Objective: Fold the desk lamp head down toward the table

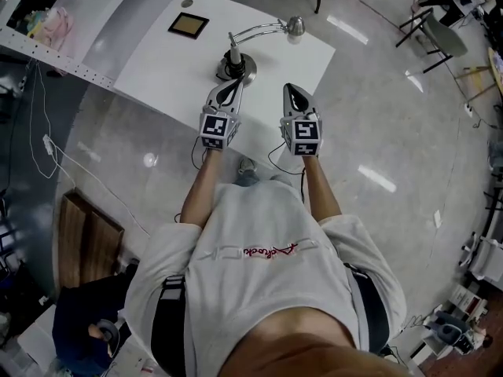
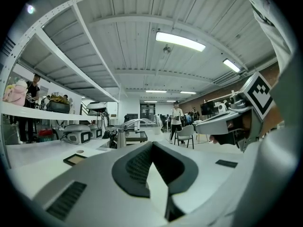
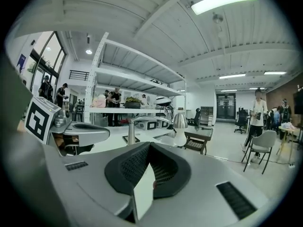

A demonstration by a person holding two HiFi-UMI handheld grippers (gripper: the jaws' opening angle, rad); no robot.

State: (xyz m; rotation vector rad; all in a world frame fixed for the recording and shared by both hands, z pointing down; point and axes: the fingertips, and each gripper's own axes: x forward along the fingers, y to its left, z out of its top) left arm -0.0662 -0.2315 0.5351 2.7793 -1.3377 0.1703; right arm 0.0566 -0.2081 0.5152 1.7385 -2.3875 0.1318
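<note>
Head view: desk lamp (image 1: 237, 67) stands on the white counter (image 1: 157, 65) close to its near edge: round base, short upright stem, thin arm arching off to the right, lamp head (image 1: 295, 27) at the end, out by the counter's far right side. Right gripper view shows that head (image 3: 180, 122) hanging mouth-down off the arch. Left gripper (image 1: 233, 86) sits just at the near side of the base, tips overlapping it in the pic; can't tell if touching. Its fingers (image 2: 137, 167) are pressed together w/ nothing btwn them. Right gripper (image 1: 291, 91) is beside it to the right, over the counter's near edge, apart from base and head; fingers (image 3: 163, 171) likewise closed tight, empty. Counter btwn right gripper and lamp head is bare, so nothing blocks that side. Only other item on top: a dark-framed square pad (image 1: 189, 25) at the far left, well apart from the lamp. Further out: white shelf rack (image 1: 55, 45) left of the counter, thin white cable (image 1: 47, 144) trailing over the glossy floor, wooden board (image 1: 86, 238) lower left, folding chair (image 1: 436, 34) upper right. Gripper views also show people standing in the bkgd and a grey chair (image 3: 261, 145) off to the right.
</note>
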